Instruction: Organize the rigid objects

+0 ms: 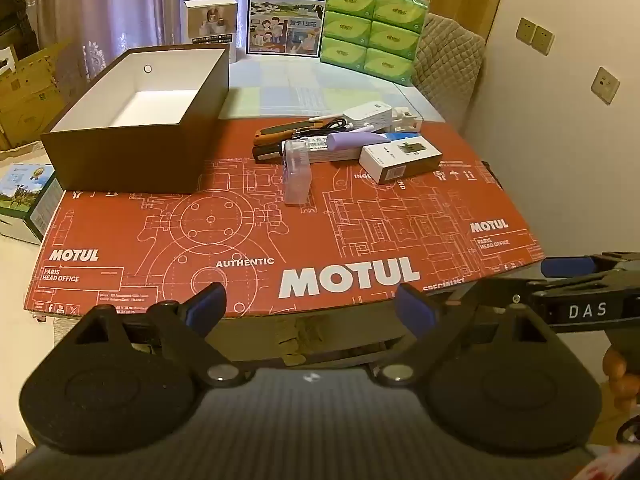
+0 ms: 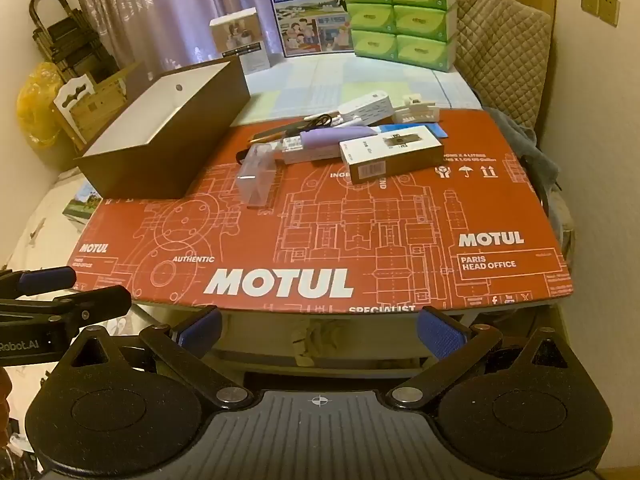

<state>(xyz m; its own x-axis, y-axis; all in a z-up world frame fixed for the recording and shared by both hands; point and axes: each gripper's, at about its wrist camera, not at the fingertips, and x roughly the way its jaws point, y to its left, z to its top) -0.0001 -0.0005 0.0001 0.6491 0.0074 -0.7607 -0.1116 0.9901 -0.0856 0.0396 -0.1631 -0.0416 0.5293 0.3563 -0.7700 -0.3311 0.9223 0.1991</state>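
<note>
Nothing sorted yet: brown box point(image 1: 136, 120) sits empty at ten o'clock, clutter pile point(image 1: 340, 140) untouched at one o'clock; left tool point(image 1: 310, 308) and right tool point(image 2: 320, 326) gape, holding nothing.

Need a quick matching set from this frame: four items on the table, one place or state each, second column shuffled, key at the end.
1. dark open box
2. clear plastic case
3. green tissue packs
4. left gripper

A. open, holding nothing
B. far edge of the table
C. left on the red mat, nothing inside
D. mid-mat, nearest item of the pile

Pairs: 1-C, 2-D, 3-B, 4-A
</note>
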